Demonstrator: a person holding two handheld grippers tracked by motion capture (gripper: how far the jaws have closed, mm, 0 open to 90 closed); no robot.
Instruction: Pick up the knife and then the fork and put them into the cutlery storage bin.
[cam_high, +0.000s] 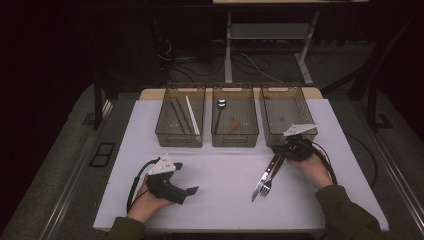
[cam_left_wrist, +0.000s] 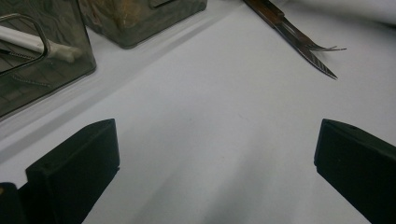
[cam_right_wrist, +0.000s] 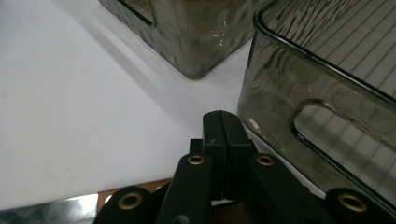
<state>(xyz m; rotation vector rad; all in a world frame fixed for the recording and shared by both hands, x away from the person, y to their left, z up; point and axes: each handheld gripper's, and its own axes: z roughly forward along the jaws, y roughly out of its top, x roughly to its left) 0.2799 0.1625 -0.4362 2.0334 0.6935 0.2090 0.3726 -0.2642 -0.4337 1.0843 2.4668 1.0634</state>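
Note:
A knife (cam_high: 261, 186) with a brown handle and a fork (cam_high: 266, 187) lie side by side on the white table (cam_high: 225, 175), right of centre. My right gripper (cam_high: 281, 148) sits at the handle end, close to the front of the right bin (cam_high: 287, 115). In the right gripper view its jaws (cam_right_wrist: 226, 135) are pressed together with nothing between them, and the knife handle (cam_right_wrist: 105, 193) passes under the gripper body. My left gripper (cam_high: 186, 177) rests at the front left, open wide. Its view (cam_left_wrist: 215, 163) has bare table between the jaws and the knife blade (cam_left_wrist: 313, 60) farther off.
Three clear bins stand in a row at the back. The left bin (cam_high: 180, 117) holds dark and white chopsticks, the middle bin (cam_high: 235, 117) a spoon (cam_high: 220, 107) and a wooden piece. Past the table's far edge lie cables and a desk frame on the floor.

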